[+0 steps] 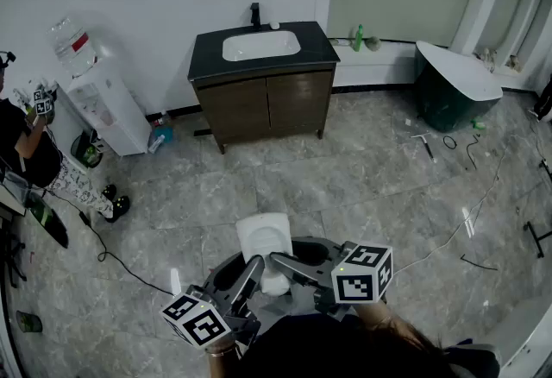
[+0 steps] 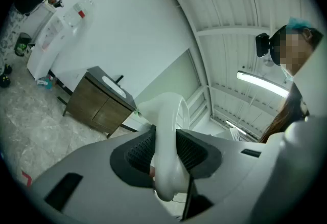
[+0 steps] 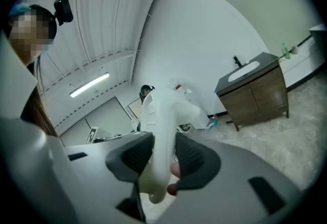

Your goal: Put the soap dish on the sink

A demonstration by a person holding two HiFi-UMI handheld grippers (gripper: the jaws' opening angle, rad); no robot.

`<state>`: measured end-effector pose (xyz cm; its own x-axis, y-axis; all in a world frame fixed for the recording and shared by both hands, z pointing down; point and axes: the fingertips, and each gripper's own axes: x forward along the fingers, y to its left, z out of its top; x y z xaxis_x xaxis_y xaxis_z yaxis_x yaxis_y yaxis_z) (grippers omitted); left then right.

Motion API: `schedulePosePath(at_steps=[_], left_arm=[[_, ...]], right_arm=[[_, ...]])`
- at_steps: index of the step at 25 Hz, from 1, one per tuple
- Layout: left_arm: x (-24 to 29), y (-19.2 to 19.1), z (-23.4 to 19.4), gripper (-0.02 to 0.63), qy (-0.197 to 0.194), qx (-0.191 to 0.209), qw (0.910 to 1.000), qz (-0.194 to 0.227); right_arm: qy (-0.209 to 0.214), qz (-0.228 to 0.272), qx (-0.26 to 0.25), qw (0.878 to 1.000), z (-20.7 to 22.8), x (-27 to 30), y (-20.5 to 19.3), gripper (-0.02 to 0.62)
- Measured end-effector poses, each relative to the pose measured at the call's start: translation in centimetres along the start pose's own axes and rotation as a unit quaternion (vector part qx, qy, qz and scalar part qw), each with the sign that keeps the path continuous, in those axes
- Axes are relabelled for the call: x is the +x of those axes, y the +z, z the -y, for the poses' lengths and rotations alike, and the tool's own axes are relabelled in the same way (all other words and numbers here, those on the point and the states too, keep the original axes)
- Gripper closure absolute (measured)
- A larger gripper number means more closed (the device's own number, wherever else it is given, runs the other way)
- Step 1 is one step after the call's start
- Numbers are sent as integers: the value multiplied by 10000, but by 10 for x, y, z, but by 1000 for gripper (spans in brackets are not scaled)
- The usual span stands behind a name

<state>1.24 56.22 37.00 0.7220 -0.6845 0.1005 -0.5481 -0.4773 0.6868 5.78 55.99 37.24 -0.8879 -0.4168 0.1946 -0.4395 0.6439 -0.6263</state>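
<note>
Tiled floor (image 1: 362, 169), vanity worktop (image 1: 207, 59) with sink (image 1: 260, 46) far across room. Left gripper (image 1: 248, 271) and right gripper (image 1: 293, 264) both clamped on white soap dish (image 1: 263, 236), close to body. Carrying step; next likely walk over, lower dish beside basin

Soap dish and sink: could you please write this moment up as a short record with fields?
soap dish: white, held up above the floor tiles
left gripper: jaws closed on the soap dish
right gripper: jaws closed on the soap dish
sink: white basin in a dark-topped wooden vanity at the far wall
task state: soap dish well apart from the sink, not yet placed
</note>
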Motion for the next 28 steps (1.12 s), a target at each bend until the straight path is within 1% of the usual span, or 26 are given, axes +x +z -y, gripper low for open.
schedulePosePath(at_steps=[6, 12, 16, 24, 28], left_arm=[[5, 2, -14, 476, 34, -74, 9999, -81], [37, 21, -30, 476, -22, -116, 9997, -196], [67, 45, -43, 476, -36, -32, 9997, -238], [146, 107, -64, 476, -67, 157, 9998, -80], [186, 126, -75, 476, -28, 205, 9998, -6]], right_arm=[[-29, -74, 77, 9999, 10, 11, 0, 457], [-92, -6, 154, 9998, 38, 22, 25, 457], [-75, 90, 160, 9998, 63, 33, 54, 457], [11, 199, -15, 9998, 121, 53, 136, 458], [112, 225, -55, 9997, 155, 58, 168, 458]])
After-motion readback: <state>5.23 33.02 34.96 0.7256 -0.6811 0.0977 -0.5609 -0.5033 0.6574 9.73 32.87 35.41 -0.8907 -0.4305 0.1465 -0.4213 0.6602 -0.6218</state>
